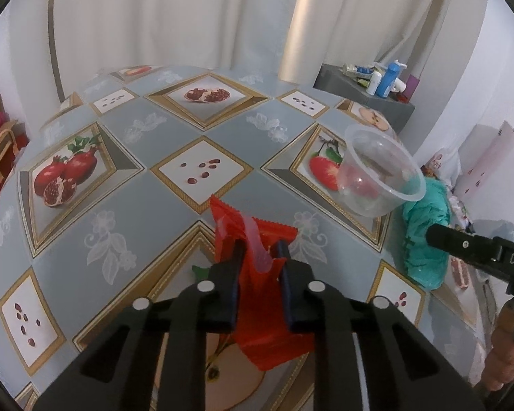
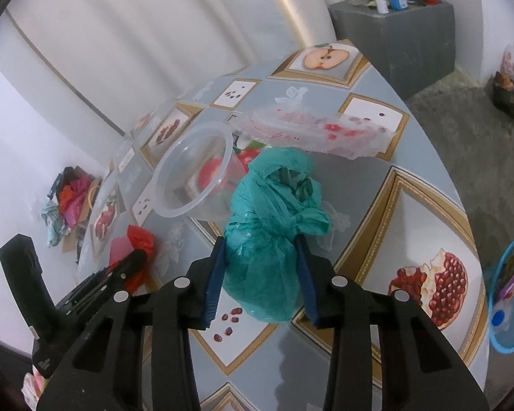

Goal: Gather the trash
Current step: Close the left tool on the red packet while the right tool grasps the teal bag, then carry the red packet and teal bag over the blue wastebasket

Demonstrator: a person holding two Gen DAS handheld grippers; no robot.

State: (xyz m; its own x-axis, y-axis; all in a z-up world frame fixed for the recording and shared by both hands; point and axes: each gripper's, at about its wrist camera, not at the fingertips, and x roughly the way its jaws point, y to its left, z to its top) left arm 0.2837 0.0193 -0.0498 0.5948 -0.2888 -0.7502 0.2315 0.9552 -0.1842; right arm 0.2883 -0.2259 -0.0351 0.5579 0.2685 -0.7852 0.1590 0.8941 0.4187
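The left gripper [image 1: 258,250] is clamped on a red snack wrapper [image 1: 257,294], its blue-padded fingers pressing the crumpled foil from both sides; the wrapper's serrated top edge sticks up ahead of the fingertips and its lower part trails back beneath the jaws onto the fruit-print tablecloth [image 1: 126,185]. The right gripper [image 2: 262,245] has its pads against both sides of a crumpled teal plastic bag [image 2: 270,226], which bulges between the fingers and spills forward past their tips, resting on the table. Just ahead and to the left of the right gripper, touching the teal bag, a clear plastic tub [image 2: 195,174] lies tipped on its side with its open mouth facing the camera. Beyond the bag, farther ahead, a crinkled clear plastic film [image 2: 318,130] with red smears lies on the cloth. Off the table edge to the right gripper's right, a blue basin [image 2: 510,291] holding scraps sits on the floor.
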